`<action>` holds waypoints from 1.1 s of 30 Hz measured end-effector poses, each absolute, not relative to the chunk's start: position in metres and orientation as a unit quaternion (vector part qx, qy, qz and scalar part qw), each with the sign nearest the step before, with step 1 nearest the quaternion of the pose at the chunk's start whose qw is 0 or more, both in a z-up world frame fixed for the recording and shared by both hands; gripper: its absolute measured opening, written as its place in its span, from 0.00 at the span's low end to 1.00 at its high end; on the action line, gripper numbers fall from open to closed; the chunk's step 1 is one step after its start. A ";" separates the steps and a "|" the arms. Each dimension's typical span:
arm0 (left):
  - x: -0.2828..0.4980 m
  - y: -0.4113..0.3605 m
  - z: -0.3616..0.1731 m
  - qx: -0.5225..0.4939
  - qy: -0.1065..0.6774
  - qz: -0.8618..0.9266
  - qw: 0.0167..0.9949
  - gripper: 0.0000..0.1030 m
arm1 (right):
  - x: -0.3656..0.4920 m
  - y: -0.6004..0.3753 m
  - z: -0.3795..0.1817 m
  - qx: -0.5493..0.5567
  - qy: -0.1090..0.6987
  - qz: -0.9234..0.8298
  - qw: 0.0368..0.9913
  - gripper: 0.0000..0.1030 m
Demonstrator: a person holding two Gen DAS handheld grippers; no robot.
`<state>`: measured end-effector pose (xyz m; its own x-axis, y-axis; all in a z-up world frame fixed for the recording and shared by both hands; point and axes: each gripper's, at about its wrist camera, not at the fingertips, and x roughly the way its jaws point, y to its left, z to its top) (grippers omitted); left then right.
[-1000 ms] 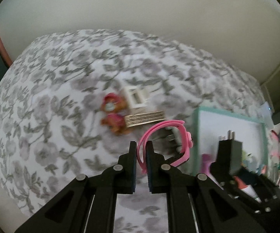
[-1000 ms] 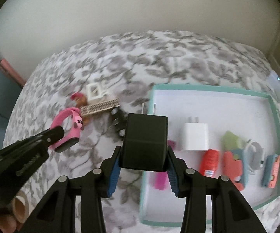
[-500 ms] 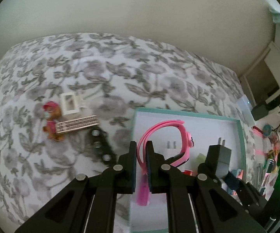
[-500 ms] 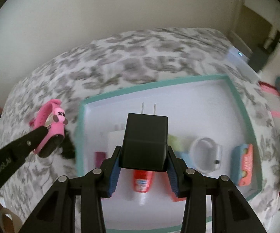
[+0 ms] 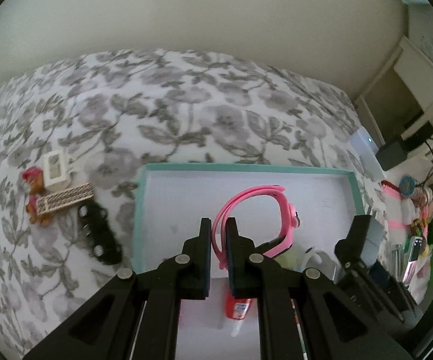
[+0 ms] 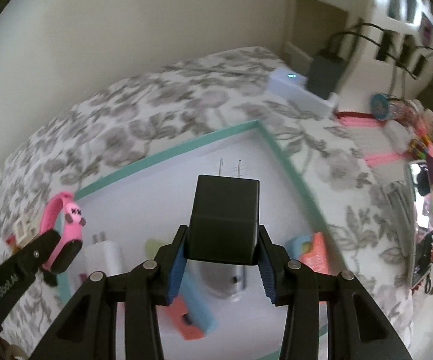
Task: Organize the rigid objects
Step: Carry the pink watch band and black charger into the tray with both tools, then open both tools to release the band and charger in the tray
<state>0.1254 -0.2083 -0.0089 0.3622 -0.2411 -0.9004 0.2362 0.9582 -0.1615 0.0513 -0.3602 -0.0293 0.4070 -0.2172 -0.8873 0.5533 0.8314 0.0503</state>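
Now the left gripper [image 5: 218, 234] pinches the pink watch [image 5: 264, 210] (strap only).

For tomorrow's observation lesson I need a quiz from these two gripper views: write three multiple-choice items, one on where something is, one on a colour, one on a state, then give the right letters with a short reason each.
1. Where does the black toy car lie?
A. on the flowered cloth, outside the tray's left rim
B. inside the tray
C. between the right gripper's fingers

2. What colour is the rim of the tray?
A. red
B. teal
C. black

3. What is the left gripper doing?
A. standing open and empty
B. shut on the pink watch by its strap
C. shut on a white plug

Key: 1 A, the car sits on the cloth beside the rim. 2 B, the border is teal around a white floor. 3 B, the strap is pinched between the closed fingers, while the right gripper holds the black charger above the tray.
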 end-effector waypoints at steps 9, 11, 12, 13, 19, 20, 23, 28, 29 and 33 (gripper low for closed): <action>0.121 -0.239 -0.018 0.026 0.525 -0.164 0.835 0.09 | 0.037 -0.393 -0.030 0.185 0.469 -0.296 0.811 0.44; 0.120 -0.241 -0.022 0.028 0.526 -0.165 0.833 0.09 | 0.037 -0.396 -0.033 0.187 0.474 -0.295 0.808 0.44; 0.120 -0.242 -0.024 0.031 0.527 -0.165 0.833 0.09 | 0.037 -0.397 -0.036 0.187 0.477 -0.295 0.807 0.44; 0.119 -0.242 -0.026 0.034 0.527 -0.164 0.833 0.09 | 0.037 -0.398 -0.038 0.188 0.480 -0.295 0.805 0.44; 0.114 -0.246 -0.039 0.049 0.527 -0.163 0.833 0.09 | 0.037 -0.397 -0.049 0.190 0.496 -0.292 0.795 0.44; 0.114 -0.246 -0.040 0.050 0.528 -0.162 0.832 0.09 | 0.037 -0.396 -0.050 0.187 0.498 -0.292 0.794 0.44; 0.114 -0.244 -0.042 0.054 0.529 -0.156 0.833 0.09 | 0.038 -0.394 -0.054 0.186 0.507 -0.287 0.791 0.44; 0.114 -0.244 -0.045 0.058 0.534 -0.154 0.829 0.10 | 0.040 -0.390 -0.052 0.176 0.506 -0.286 0.794 0.44; 0.114 -0.244 -0.046 0.059 0.535 -0.154 0.828 0.10 | 0.040 -0.390 -0.052 0.176 0.506 -0.285 0.795 0.44; 0.113 -0.244 -0.046 0.059 0.537 -0.153 0.827 0.11 | 0.042 -0.389 -0.051 0.170 0.509 -0.285 0.794 0.44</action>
